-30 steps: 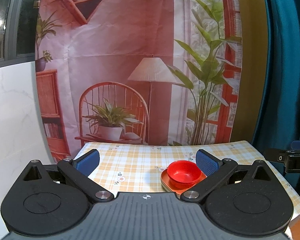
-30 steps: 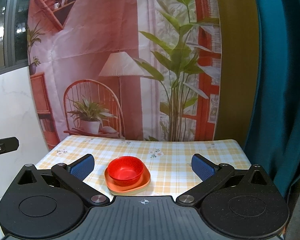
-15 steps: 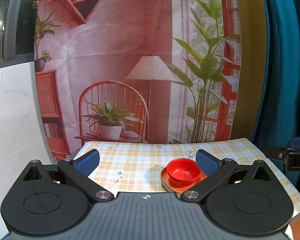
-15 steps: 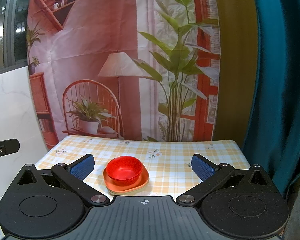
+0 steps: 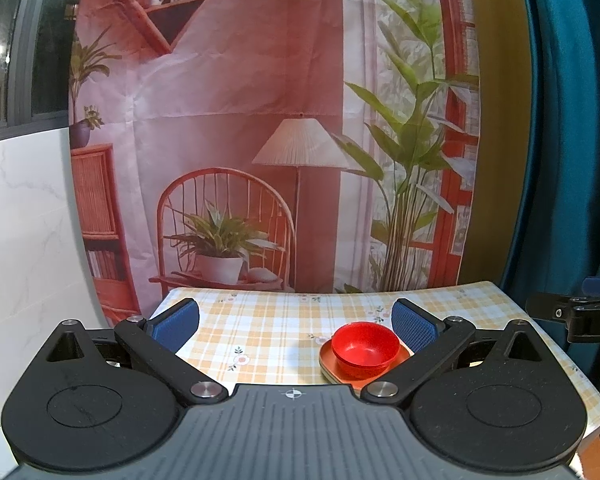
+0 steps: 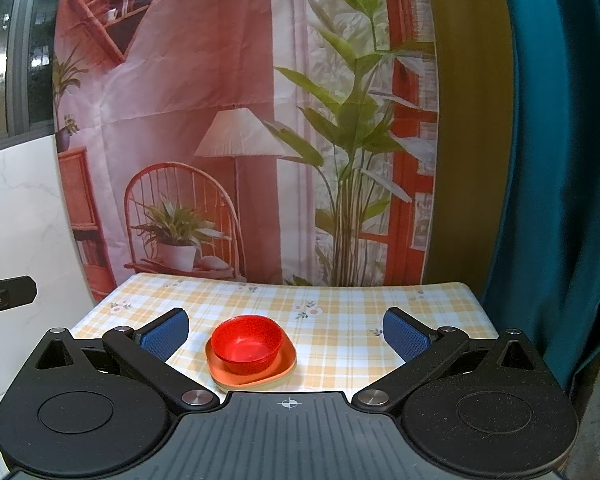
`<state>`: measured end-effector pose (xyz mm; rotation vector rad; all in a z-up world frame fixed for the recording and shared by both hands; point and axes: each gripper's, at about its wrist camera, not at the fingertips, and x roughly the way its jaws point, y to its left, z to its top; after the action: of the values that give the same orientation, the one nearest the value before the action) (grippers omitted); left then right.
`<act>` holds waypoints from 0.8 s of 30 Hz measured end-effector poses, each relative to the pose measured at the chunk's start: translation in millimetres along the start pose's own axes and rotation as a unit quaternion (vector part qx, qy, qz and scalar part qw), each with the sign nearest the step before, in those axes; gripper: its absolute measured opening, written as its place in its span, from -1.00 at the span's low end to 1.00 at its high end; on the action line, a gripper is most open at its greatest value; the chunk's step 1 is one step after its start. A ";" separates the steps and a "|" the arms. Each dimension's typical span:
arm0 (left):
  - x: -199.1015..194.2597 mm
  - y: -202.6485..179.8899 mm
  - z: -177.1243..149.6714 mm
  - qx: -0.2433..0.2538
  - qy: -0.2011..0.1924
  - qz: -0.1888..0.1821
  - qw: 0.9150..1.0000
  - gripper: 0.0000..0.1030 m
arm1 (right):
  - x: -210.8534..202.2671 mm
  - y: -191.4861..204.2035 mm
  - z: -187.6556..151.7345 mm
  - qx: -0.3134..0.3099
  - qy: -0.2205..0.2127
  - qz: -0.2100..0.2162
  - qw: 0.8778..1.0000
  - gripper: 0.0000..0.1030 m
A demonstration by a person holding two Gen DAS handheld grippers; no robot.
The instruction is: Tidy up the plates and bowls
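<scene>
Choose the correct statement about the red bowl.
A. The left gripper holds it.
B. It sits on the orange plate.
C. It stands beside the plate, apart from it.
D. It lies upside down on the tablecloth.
B: the bowl stands upright on the plate, and both grippers, left and right, are open and empty.

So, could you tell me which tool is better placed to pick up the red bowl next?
Probably the right tool: the red bowl on the orange plate sits between its open fingers. For the left tool, the bowl lies beside its right finger.
</scene>
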<state>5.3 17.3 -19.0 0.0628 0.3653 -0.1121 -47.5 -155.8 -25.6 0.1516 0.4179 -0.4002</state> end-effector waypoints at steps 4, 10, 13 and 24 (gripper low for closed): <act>-2.1 -0.7 1.6 0.000 -0.004 0.000 1.000 1.00 | -1.9 0.0 1.7 0.000 -0.003 0.000 1.000 0.99; -6.1 -0.7 2.6 0.000 -0.010 -0.001 1.000 1.00 | -6.0 1.8 2.1 -0.002 -0.007 -0.001 1.000 0.99; -7.1 -1.6 2.3 0.000 -0.011 -0.001 1.000 1.00 | -7.4 2.9 2.9 -0.003 -0.009 -0.001 1.000 0.99; -10.1 -0.4 4.2 0.000 -0.015 -0.003 1.000 1.00 | -9.6 4.6 3.3 -0.006 -0.012 -0.003 1.000 0.99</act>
<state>-2.6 17.6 -11.5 0.0595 0.3357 -0.1190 -52.4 -149.0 -18.3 0.1347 0.3973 -0.4048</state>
